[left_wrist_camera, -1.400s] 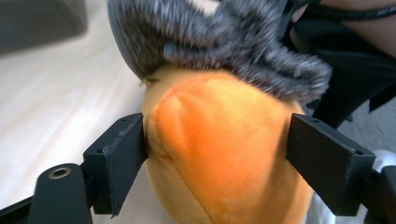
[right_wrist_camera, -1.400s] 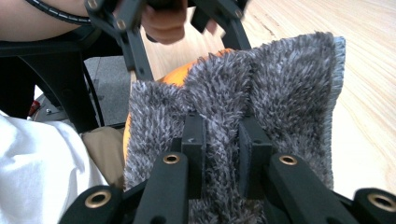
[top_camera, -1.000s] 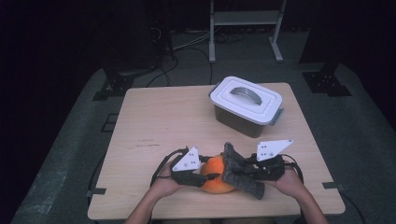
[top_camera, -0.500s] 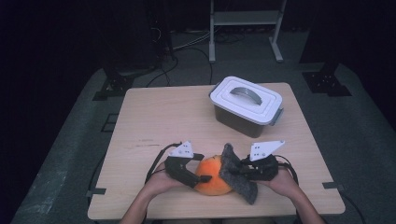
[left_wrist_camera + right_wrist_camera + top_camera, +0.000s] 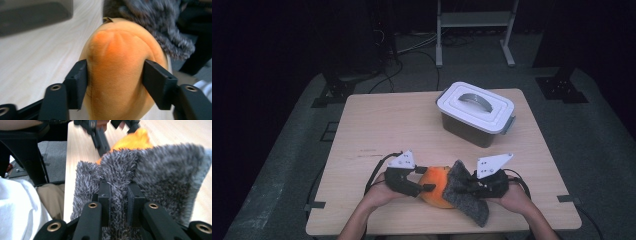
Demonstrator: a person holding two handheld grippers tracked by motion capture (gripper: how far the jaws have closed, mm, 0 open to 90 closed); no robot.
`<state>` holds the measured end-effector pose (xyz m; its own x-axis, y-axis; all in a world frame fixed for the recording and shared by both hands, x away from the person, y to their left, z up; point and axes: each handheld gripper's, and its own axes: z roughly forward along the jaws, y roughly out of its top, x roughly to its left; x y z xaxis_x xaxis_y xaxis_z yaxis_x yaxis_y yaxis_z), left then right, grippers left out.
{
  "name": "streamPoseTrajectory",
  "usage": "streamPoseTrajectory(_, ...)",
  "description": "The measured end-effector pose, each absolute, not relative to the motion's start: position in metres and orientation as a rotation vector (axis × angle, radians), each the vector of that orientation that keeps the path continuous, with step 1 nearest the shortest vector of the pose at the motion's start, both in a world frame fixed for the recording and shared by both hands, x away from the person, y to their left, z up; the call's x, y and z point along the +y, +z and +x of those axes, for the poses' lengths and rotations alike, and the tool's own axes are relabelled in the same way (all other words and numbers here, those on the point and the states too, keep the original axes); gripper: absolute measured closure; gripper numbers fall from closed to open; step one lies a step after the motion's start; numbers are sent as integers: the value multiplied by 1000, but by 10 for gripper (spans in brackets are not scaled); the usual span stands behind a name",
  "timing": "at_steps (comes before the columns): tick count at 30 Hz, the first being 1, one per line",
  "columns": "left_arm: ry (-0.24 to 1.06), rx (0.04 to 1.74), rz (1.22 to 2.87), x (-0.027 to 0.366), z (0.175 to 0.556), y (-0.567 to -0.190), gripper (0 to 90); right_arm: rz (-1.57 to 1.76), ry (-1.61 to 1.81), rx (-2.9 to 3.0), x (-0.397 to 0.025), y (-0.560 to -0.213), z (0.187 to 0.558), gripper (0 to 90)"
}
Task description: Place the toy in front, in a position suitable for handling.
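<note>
Your wooden table [image 5: 377, 125] carries, toward its far right, a grey storage box with a white lid [image 5: 475, 113], its handle lying flat on top; it stands well apart from your hands. Down at the near edge, between your two grippers, sits the orange plush [image 5: 435, 186], a soft rounded thing resting on the tabletop with the grey fuzzy cloth [image 5: 466, 192] draped against its right side and trailing toward the table's near edge. In the left gripper view the orange plush [image 5: 120, 75] bulges between your jaws, and the cloth [image 5: 155, 22] lies just behind it at the upper right. Your left gripper [image 5: 426, 181] is clamped on the plush: each black jaw presses into a flank and the fabric dents a little under them. Your right gripper [image 5: 466, 190] has its jaws drawn tight on a fold of the cloth [image 5: 150, 170]; in the right gripper view the shaggy pile is pinched into a ridge between the two pads [image 5: 105, 195], with the plush [image 5: 135, 140] showing orange beyond the cloth's top edge and the left gripper [image 5: 100, 135] farther off against it.
</note>
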<state>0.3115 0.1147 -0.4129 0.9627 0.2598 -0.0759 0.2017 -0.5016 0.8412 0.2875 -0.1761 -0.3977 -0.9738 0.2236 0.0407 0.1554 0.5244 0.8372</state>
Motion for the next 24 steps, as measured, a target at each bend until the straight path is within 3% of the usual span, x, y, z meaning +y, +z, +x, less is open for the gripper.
streamPoseTrajectory(4,81,234,2121,108,305,-411,403,361,1531,2565,-178,-385,290,759)
streamPoseTrajectory(8,65,274,2109,109,308,-412,389,368,1519,2557,-177,-388,293,758)
streamPoseTrajectory(16,10,336,2079,111,311,-405,209,381,1530,2577,-171,-397,292,758)
streamPoseTrajectory(18,12,340,2108,109,311,-410,230,377,1525,2577,-170,-397,291,757)
streamPoseTrajectory(21,31,295,2120,109,309,-413,389,363,1511,2584,-168,-397,289,758)
streamPoseTrajectory(24,65,265,2135,109,307,-411,454,352,1496,2598,-174,-394,291,760)
